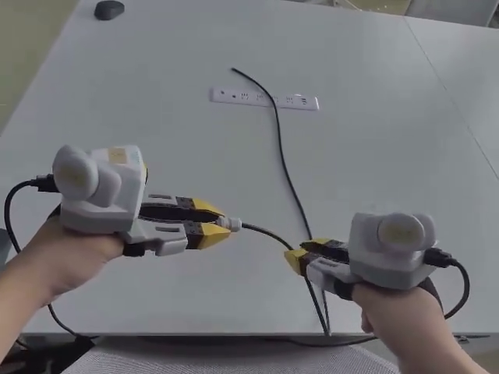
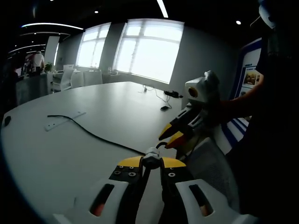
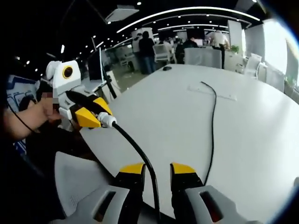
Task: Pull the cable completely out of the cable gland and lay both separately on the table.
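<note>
A white cable gland (image 1: 231, 224) sits between the yellow tips of my left gripper (image 1: 222, 226), which is shut on it above the table's near edge. In the left gripper view the gland (image 2: 151, 155) is pinched at the tips of the left gripper (image 2: 151, 162). A black cable (image 1: 284, 164) leaves the gland, runs right to my right gripper (image 1: 295, 259), then bends away across the table. In the right gripper view the cable (image 3: 135, 147) passes between the jaws of the right gripper (image 3: 158, 169), with a gap on each side.
A flat white strip (image 1: 263, 98) lies on the grey table (image 1: 374, 140) beside the cable's far end. A dark rounded object (image 1: 109, 9) rests at the far left corner. People and chairs stand far behind in the right gripper view.
</note>
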`<control>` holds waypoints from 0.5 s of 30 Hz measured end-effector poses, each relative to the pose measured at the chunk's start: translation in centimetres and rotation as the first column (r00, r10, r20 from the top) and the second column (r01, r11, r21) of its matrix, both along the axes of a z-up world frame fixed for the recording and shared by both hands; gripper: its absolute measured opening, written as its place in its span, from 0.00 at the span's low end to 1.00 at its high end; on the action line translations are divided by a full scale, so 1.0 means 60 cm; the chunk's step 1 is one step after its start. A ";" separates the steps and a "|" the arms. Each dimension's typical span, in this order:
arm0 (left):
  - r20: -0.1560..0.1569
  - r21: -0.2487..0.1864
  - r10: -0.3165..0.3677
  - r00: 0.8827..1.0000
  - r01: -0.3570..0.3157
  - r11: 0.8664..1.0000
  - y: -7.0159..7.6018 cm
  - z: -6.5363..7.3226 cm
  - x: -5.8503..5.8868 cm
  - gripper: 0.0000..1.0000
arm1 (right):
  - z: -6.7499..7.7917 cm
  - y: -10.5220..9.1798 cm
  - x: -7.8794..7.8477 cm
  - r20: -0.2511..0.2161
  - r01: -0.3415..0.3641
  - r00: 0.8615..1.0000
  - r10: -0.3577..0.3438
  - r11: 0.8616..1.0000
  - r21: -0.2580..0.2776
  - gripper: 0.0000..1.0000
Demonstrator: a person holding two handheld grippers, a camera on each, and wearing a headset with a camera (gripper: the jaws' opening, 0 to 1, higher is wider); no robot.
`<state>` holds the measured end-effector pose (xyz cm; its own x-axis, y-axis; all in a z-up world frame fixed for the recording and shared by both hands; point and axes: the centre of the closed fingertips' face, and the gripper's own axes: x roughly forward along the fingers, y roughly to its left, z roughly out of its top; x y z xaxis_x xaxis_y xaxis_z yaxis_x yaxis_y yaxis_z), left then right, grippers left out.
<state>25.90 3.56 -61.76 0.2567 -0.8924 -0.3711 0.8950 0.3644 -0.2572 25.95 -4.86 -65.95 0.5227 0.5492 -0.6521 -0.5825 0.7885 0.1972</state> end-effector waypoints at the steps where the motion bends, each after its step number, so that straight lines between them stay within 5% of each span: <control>1: 0.001 0.002 -0.001 1.000 0.001 1.000 -0.001 -0.001 -0.001 0.15 | 0.009 0.008 0.002 0.016 -0.026 1.000 0.026 1.000 -0.009 0.18; 3: 0.000 0.004 -0.004 1.000 0.004 1.000 -0.003 -0.002 -0.001 0.15 | 0.027 0.023 0.006 0.054 -0.071 0.996 0.072 0.997 -0.018 0.19; 7: 0.001 0.000 -0.004 1.000 0.004 1.000 -0.006 0.000 0.000 0.15 | 0.053 0.050 0.016 0.145 -0.193 0.966 0.214 0.970 -0.151 0.20; 10: 0.003 -0.001 -0.004 1.000 0.004 1.000 -0.007 0.002 0.001 0.15 | 0.057 0.071 0.017 0.182 -0.283 0.924 0.337 0.921 -0.267 0.19; 15: 0.003 -0.001 -0.005 1.000 0.005 1.000 -0.008 0.003 0.002 0.15 | 0.050 0.094 0.015 0.185 -0.360 0.878 0.441 0.864 -0.351 0.16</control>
<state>26.00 3.09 -61.58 0.2530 -0.8942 -0.3694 0.8976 0.3594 -0.2551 26.83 0.79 -62.92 0.4663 0.5479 -0.6945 -0.8577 0.4723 -0.2033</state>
